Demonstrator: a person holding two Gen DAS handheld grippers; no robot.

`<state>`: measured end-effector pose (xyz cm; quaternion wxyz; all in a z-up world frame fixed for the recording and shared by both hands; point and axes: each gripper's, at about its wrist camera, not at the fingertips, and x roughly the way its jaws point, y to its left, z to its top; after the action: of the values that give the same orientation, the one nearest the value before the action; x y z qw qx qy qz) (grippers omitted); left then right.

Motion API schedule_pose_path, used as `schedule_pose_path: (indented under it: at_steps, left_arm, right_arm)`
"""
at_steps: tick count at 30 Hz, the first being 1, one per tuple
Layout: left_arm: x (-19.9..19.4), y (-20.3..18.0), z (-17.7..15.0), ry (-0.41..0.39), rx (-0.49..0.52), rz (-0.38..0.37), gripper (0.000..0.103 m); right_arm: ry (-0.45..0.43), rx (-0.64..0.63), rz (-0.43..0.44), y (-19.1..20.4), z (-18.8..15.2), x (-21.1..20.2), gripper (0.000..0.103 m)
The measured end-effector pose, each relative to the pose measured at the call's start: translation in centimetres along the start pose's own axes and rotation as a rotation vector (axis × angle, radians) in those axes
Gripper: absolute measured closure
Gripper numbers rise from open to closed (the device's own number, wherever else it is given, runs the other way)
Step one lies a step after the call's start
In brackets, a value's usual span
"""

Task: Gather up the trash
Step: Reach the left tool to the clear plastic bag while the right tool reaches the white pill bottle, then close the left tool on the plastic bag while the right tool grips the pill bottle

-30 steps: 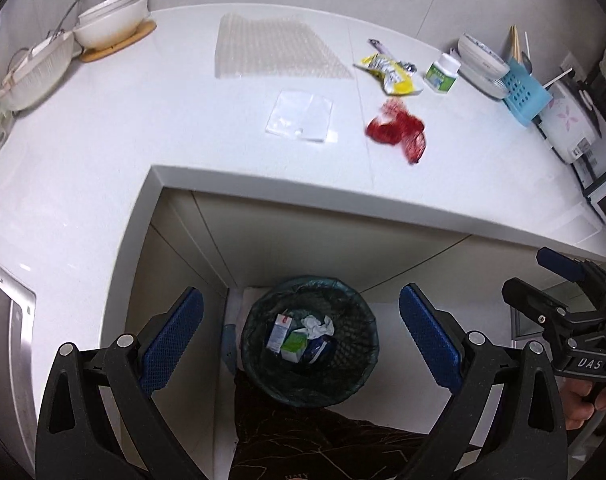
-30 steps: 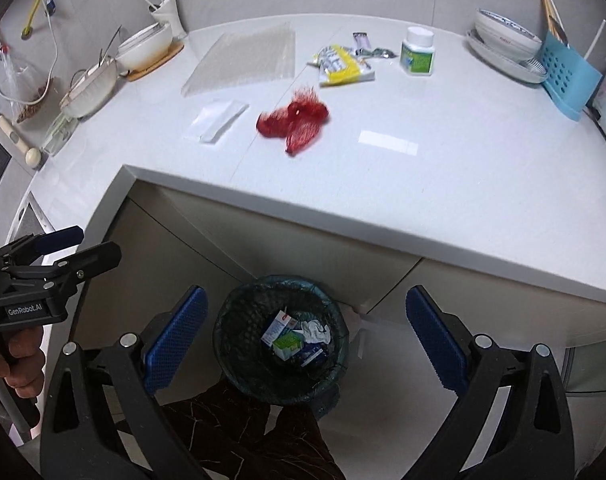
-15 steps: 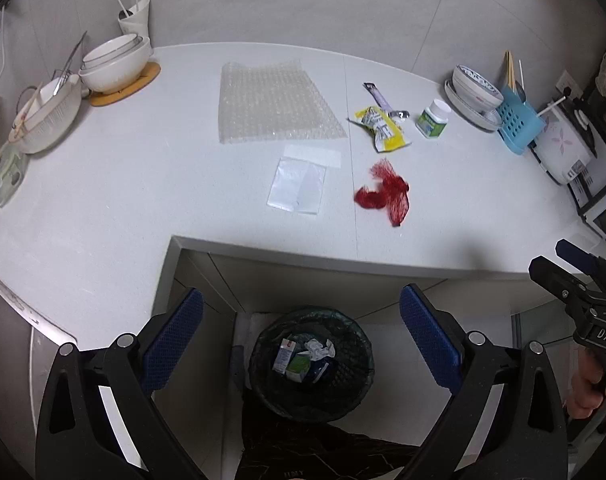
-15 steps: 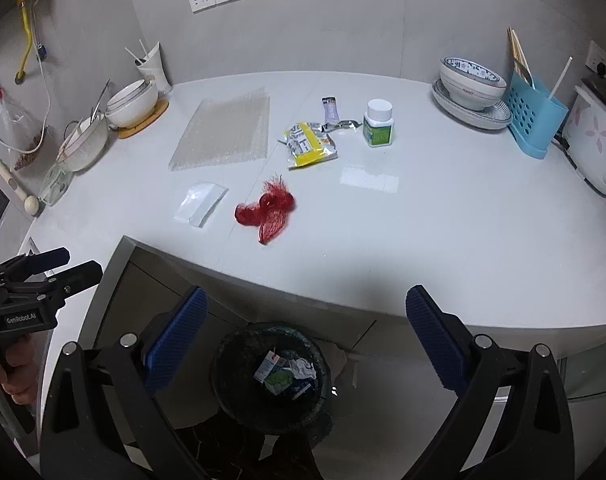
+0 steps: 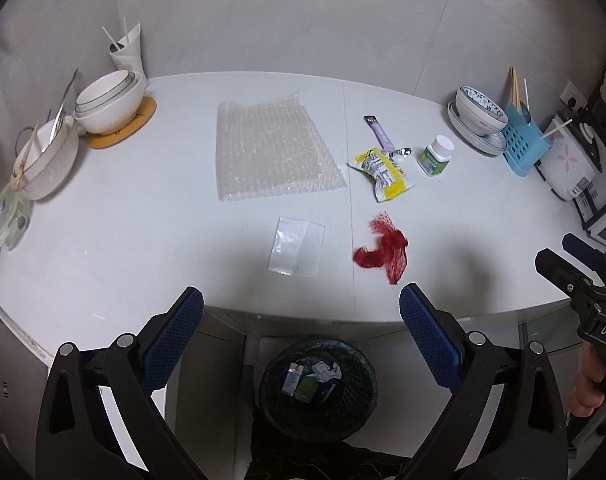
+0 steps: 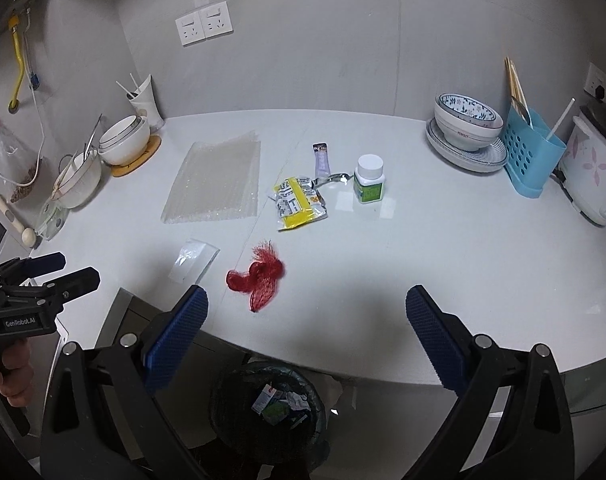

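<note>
1. Your left gripper (image 5: 301,334) and right gripper (image 6: 307,326) both hang at the near edge of the surface (image 5: 143,208), jaws spread wide and holding nothing.
2. Below you on the floor, under the near edge, the dark-lined trash bin (image 5: 319,394) already holds a few small cartons and a crumpled paper.
3. Nearest on the surface lies the red mesh net (image 5: 383,252), bunched up, just beyond your left gripper's right-hand jaw and between the two grippers.
4. Just left of the net lies a small clear plastic bag (image 5: 297,246), flat and apart from it.
5. Farther in, the bubble wrap sheet (image 5: 271,148) lies spread flat; to its right is the yellow snack wrapper (image 5: 383,170), with a purple sachet (image 5: 379,132) just behind it.
6. A white-capped green bottle (image 5: 437,156) stands upright right of the wrapper.
7. Far left are stacked white bowls (image 5: 109,100); far right a patterned bowl on plates (image 5: 479,114) and a blue utensil caddy (image 5: 525,140).
</note>
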<state>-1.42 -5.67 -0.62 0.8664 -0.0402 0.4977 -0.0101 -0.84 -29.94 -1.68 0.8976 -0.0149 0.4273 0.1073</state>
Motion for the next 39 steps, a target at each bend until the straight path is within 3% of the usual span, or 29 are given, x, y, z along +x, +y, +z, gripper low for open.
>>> schedule_pose_path:
  at_steps: [6, 20, 28, 35, 39]
  left_arm:
    - [2.9, 0.0, 2.2, 0.053, 0.011, -0.001, 0.007]
    - [12.8, 1.5, 4.1, 0.197, 0.013, 0.03, 0.008]
    - [17.4, 1.2, 4.5, 0.275, 0.042, 0.012, 0.009]
    - [19.4, 0.7, 4.3, 0.317, 0.075, 0.013, 0.011]
    - [20.1, 0.6, 4.0, 0.345, 0.079, 0.018, 0.017]
  right_arm:
    - [0.001, 0.002, -0.008, -0.9, 2.4, 2.4, 0.008]
    - [0.057, 0.065, -0.073, -5.2, 6.0, 11.7, 0.008]
    - [0.102, 0.08, -0.106, -6.8, 8.7, 16.8, 0.025]
    - [0.127, 0.085, -0.121, -7.3, 10.4, 19.6, 0.032]
    - [0.128, 0.098, -0.139, -7.6, 11.4, 20.5, 0.034]
